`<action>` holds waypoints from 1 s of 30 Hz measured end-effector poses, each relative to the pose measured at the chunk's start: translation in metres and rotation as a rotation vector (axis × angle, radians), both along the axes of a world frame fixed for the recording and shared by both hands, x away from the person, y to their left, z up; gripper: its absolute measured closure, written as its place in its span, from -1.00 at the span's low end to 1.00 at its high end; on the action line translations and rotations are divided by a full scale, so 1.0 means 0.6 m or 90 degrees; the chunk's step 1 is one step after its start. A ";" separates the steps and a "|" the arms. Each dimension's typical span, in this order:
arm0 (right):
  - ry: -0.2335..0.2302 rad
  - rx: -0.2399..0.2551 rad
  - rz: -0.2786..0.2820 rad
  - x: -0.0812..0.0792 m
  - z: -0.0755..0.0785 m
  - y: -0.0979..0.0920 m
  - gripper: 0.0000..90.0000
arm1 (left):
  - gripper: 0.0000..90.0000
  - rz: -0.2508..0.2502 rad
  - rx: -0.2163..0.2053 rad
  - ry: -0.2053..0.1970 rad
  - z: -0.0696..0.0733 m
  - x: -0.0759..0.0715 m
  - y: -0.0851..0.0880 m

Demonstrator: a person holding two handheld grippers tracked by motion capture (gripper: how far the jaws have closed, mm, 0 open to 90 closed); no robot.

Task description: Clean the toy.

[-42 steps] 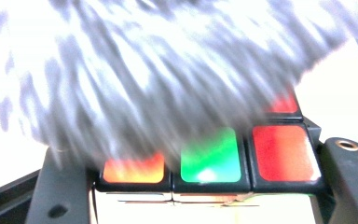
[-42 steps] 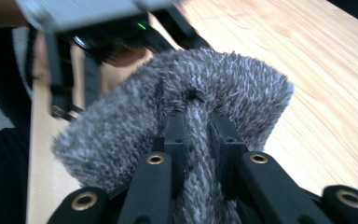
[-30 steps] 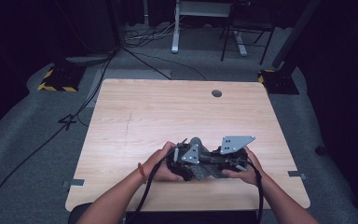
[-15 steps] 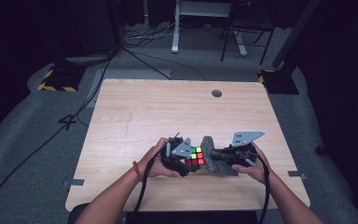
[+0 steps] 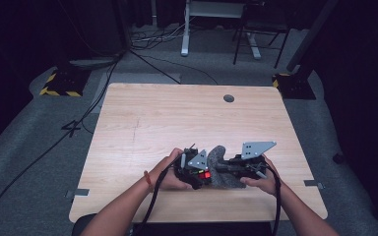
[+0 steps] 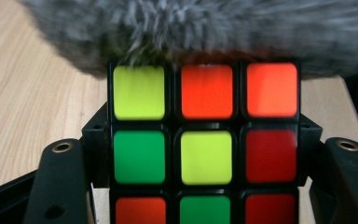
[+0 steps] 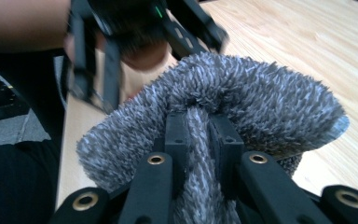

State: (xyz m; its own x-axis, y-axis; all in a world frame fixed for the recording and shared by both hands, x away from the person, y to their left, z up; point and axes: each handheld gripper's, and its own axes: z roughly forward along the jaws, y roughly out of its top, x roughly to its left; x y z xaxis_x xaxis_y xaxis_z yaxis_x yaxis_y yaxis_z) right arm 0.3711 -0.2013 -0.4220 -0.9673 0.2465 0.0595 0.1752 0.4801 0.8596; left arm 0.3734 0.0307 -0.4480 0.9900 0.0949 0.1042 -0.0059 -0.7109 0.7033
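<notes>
A black-framed puzzle cube with coloured square stickers point(image 6: 205, 144) is clamped between the two black jaws of the left gripper point(image 6: 205, 186), which press on its left and right sides. In the left gripper view, yellow-green, orange and orange-red stickers are seen in the top row, green, yellow-green and dark red in the middle row, and orange, green and red in the part of the bottom row that shows. No brand name, label or writing can be read on the cube or on either gripper.

A shaggy grey fibre cloth point(image 7: 223, 107) is laid against the cube's far edge and is pinched in a fold between the nearly closed jaws of the right gripper point(image 7: 198, 135).

In the high view, the cube point(image 5: 204, 174) is held just above the near part of the light wooden table point(image 5: 177, 118), with the left gripper point(image 5: 193, 169) and right gripper point(image 5: 226, 168) brought close together and the cloth point(image 5: 221, 164) between them. Black and yellow hazard stripes point(image 5: 59, 92) are seen on the floor beyond the table.
</notes>
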 end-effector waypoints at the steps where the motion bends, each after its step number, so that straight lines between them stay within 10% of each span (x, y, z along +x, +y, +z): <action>1: -0.007 -0.011 0.000 -0.003 0.002 0.004 0.78 | -0.26 -0.001 -0.001 0.002 -0.001 0.001 0.000; 17: 0.007 -0.069 -0.058 0.019 -0.021 -0.015 0.78 | -0.25 0.020 -0.062 -0.017 0.033 0.003 0.030; 30: -0.060 0.011 -0.022 -0.020 0.018 0.009 0.78 | -0.25 -0.007 -0.032 -0.016 0.017 0.000 0.014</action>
